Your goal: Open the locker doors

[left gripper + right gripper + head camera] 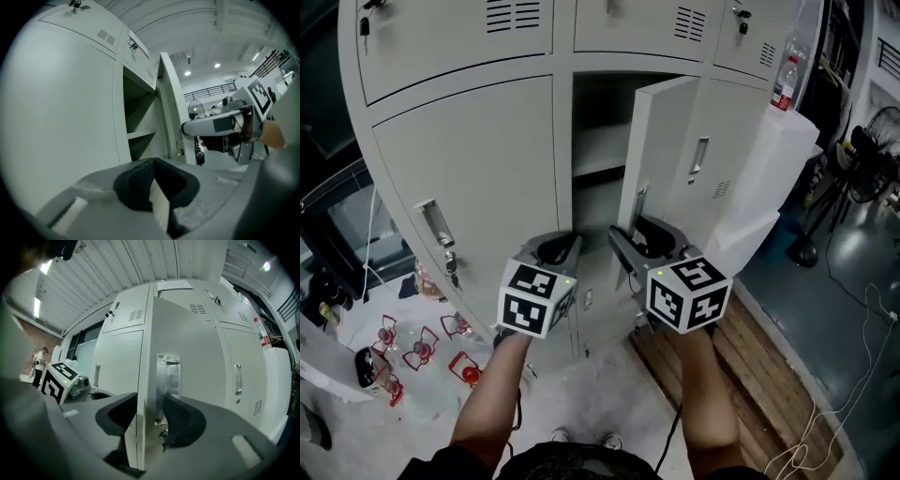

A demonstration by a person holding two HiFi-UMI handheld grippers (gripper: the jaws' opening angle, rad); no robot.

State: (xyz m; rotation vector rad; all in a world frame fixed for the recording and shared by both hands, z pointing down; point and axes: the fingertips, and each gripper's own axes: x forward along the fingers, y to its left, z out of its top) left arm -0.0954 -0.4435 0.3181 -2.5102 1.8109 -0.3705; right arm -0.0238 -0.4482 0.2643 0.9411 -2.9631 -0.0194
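The grey locker's middle door [661, 150] stands partly swung out, showing a dark compartment [600, 141] with a shelf. My right gripper [647, 234] sits at that door's free edge, just below its recessed handle [642, 202]. In the right gripper view the door edge [140, 380] runs between the two pads, and my right gripper [150, 413] is shut on it under the handle [168, 371]. My left gripper [558, 246] hovers beside it, in front of the frame post, shut and holding nothing. The left gripper view shows my left gripper [153, 176] with its pads together, facing the open compartment [138, 122].
A closed door [478, 169] with a keyed handle [439, 230] lies to the left, another closed door [722, 159] to the right. A bottle [785, 82] stands on a white block beside the lockers. A wooden pallet [750, 347] and red items [422, 347] lie on the floor.
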